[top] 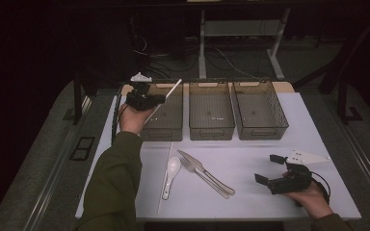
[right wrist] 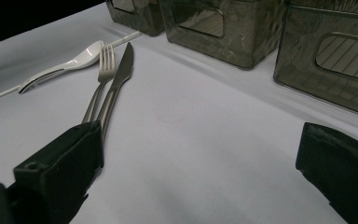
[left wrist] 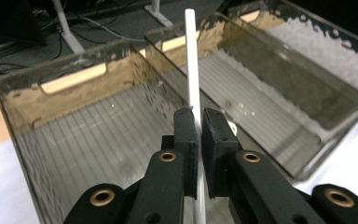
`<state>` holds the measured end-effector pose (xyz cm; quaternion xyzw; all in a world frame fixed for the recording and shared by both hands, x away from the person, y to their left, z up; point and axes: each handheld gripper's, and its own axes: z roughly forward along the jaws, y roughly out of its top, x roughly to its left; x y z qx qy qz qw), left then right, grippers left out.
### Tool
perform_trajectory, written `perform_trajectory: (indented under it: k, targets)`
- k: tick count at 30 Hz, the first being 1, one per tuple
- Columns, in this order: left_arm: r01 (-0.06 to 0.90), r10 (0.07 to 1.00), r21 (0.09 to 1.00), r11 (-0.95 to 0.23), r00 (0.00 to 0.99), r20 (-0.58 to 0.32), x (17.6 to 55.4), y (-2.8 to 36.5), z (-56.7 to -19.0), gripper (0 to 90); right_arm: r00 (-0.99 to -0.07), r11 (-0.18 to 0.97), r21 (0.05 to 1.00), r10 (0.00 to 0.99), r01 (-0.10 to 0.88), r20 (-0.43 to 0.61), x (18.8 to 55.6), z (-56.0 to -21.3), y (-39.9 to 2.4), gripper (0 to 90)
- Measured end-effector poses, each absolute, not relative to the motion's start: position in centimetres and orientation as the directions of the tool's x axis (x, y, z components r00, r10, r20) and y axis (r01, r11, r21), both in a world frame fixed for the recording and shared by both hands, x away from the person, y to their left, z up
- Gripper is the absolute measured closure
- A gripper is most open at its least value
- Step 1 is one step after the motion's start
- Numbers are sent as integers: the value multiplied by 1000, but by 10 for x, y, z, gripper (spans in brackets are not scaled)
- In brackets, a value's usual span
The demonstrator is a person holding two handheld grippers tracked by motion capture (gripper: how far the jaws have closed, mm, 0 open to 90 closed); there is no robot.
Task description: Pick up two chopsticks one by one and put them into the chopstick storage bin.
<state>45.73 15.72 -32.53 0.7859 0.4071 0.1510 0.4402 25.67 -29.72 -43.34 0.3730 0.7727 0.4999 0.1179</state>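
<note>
Chopstick (left wrist: 190, 70) clamped in left hand-held gripper (left wrist: 199, 135) above leftmost bin (left wrist: 74, 135); right hand-held gripper (right wrist: 196, 172) apart.

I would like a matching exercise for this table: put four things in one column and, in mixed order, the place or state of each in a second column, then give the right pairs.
Things:
1. thin white plastic chopstick
2. white plastic soup spoon
3. silver metal fork
4. right gripper

Places or states:
A. lying on the white table, alongside the silver metal knife
B. jaws wide open, nothing between them
C. clamped in the left gripper above the leftmost dark clear bin
D. lying on the table left of the fork

Pairs: 1-C, 2-D, 3-A, 4-B
</note>
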Motion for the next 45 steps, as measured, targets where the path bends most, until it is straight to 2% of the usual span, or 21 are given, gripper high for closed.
perform_trajectory:
  k: [10, 18, 38, 45]
  targets:
    - [491, 760, 835, -249, 633, -146, 488, 157, -344, 839, -692, 212, 861, 694, 462, 200, 256, -433, -298, 8]
    - [477, 774, 846, -236, 619, -134, 500, 157, -352, 838, -697, 211, 862, 687, 461, 205, 256, -433, -297, 8]
    - [582, 848, 751, -313, 528, -56, 509, 150, -375, 834, -694, 197, 865, 688, 461, 213, 255, -431, -299, 8]
    - [600, 864, 738, -310, 502, -46, 509, 153, -376, 790, -693, 195, 867, 689, 459, 212, 255, -431, -300, 8]
